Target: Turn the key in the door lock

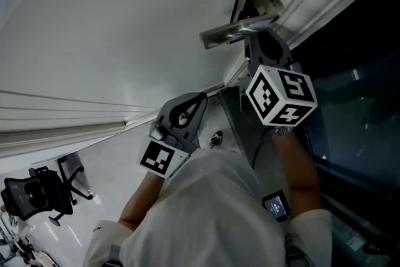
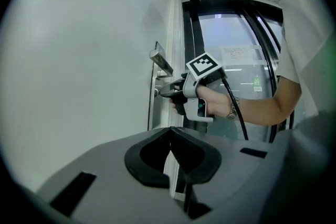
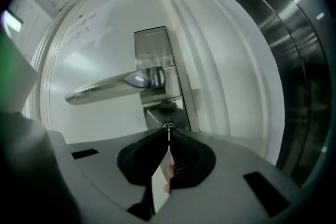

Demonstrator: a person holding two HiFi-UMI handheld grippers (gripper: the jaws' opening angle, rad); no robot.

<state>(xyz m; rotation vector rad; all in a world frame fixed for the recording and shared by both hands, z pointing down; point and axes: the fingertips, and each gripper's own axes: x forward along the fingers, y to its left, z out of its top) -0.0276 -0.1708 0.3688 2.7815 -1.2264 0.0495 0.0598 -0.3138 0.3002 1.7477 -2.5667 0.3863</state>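
Your right gripper [image 3: 168, 134] has its jaws pinched on the key [image 3: 168, 128], seated in the lock [image 3: 164, 113] just under the handle [image 3: 115, 85]. It's dead ahead, shaft in line with the gripper, so a wrist roll should turn it. Left gripper [image 2: 170, 132], jaws together and empty, hangs well back.

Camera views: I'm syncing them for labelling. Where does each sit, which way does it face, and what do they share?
Head view: on the person's head, looking down the door; shows both forearms, left gripper, right gripper.
Left gripper view: on the left gripper, facing the door; shows its shut jaws, the right gripper, a forearm.
Right gripper view: on the right gripper, facing the lock; its jaws pinch the key.
Shared: all see the door handle.
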